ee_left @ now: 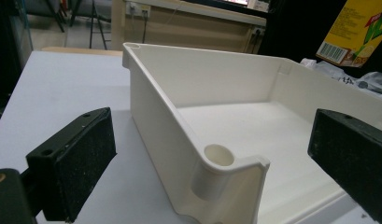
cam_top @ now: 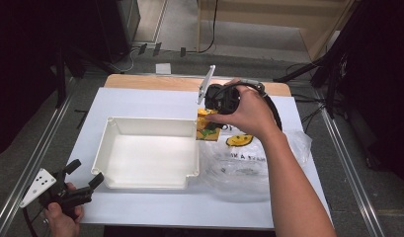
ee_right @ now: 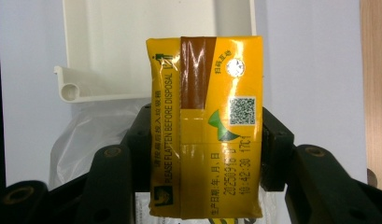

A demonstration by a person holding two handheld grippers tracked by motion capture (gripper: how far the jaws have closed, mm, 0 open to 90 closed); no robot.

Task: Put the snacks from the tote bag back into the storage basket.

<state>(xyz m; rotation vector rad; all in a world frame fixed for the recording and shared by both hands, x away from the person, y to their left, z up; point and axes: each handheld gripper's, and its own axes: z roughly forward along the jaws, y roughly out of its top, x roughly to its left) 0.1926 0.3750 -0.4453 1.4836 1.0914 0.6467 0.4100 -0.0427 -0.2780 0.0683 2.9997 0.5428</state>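
Left gripper nearest me, jaws apart, idle at bin corner. Right gripper clenched on carton, held above bin's right edge beside bag. Transfer step, I judge. Next: carry over bin, lower, release.

A clear plastic bag with a smiley lies crumpled on the white table — cables trail beyond.
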